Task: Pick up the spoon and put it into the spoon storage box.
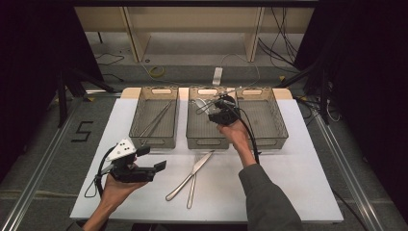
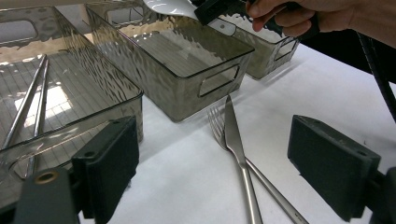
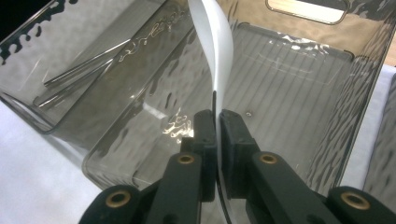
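Over middle bin: spoon (image 3: 215, 51) held edge-on, long axis running straight out from right gripper (image 3: 217, 122), jaws pinching its handle.
Middle bin (image 1: 208, 142): directly beneath.
Left gripper (image 2: 212, 163): spread, idle, farther off.

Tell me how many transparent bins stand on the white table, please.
3, in a row at the table's far side: the left bin holds chopsticks, the middle bin lies under the spoon in the right claw, the right bin stands beside it.

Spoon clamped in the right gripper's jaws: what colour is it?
White spoon, glossy; clearest in the right gripper view.
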`<state>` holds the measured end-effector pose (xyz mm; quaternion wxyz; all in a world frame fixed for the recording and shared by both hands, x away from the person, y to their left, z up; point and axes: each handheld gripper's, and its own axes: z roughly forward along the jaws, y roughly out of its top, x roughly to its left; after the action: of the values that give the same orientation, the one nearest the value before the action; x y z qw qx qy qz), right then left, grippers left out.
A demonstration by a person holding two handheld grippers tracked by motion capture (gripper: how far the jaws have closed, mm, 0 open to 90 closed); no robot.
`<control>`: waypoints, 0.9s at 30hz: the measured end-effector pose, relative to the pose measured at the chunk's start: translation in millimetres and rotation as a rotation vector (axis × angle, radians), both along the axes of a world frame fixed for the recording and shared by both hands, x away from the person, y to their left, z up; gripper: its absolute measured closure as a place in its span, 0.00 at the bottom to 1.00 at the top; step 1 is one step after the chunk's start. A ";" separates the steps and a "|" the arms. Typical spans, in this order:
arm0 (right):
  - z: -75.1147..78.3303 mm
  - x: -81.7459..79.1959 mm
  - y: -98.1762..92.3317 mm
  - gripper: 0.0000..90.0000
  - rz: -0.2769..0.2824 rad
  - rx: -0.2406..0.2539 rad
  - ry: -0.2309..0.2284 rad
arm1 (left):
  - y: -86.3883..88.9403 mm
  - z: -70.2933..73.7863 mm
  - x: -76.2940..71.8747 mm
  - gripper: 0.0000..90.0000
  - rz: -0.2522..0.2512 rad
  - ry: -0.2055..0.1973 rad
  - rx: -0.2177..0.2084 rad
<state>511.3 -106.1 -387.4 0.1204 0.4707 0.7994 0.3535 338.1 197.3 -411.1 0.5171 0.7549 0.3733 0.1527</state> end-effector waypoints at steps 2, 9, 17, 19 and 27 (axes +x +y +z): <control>-0.8 1.7 0.6 0.96 -0.006 -0.003 0.009 | -0.2 -0.1 0.1 0.18 0.000 -0.002 0.001; -7.1 5.0 3.0 0.96 -0.002 -0.013 0.030 | -0.4 -0.2 0.2 0.18 -0.002 0.002 0.000; -11.6 6.0 6.0 0.96 0.004 -0.025 0.049 | -0.4 -0.1 0.3 0.18 -0.003 0.003 0.000; -12.8 6.1 7.1 0.96 0.008 -0.030 0.052 | -0.4 -0.1 0.3 0.18 -0.002 0.003 0.000; -18.4 6.1 12.4 0.95 0.027 -0.041 0.067 | -0.1 0.2 0.5 0.18 -0.002 0.002 0.005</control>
<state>517.4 -93.7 -405.8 0.0984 0.4690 0.8162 0.3227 338.6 197.1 -410.9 0.5150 0.7568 0.3726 0.1522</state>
